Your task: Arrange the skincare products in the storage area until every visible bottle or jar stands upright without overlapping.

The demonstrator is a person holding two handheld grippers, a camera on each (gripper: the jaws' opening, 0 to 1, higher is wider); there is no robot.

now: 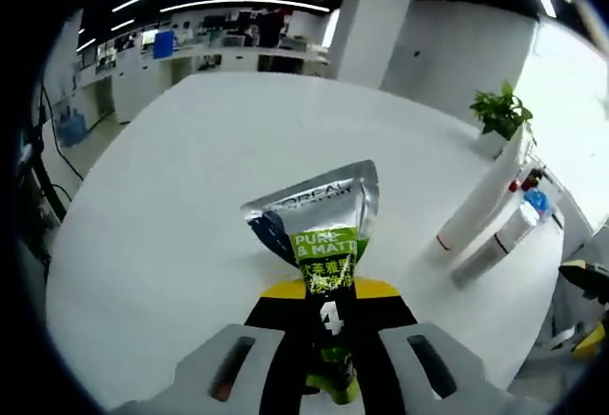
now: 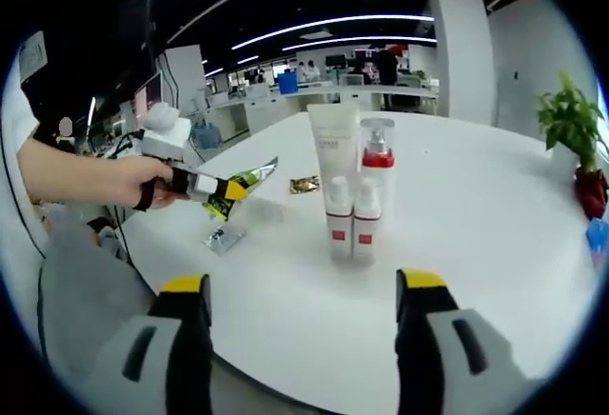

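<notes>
Yellow-tipped jaws of the left gripper (image 1: 328, 339) are clamping the green cap end of a silver tube (image 1: 319, 229), lifted clear above the white worktop (image 1: 171, 196) with its crimped end pointing away from the camera. In the right gripper view, a hand (image 2: 119, 182) at the left of the frame is carrying that same gripper and tube above the worktop's near-left edge, over a small silver sachet (image 2: 224, 236) lying flat. At the centre of that view, a tall white tube (image 2: 333, 144), a red-collared pump bottle (image 2: 377, 153) and two small white bottles (image 2: 351, 220) are standing upright in a tight cluster, and a small gold sachet (image 2: 304, 185) is lying just beside them. The right gripper (image 2: 304, 325) is hanging empty, jaws spread wide. Judging from this, the step in hand is carrying the tube towards the group; the next move calls for standing it cap-down beside the bottles without knocking them.
</notes>
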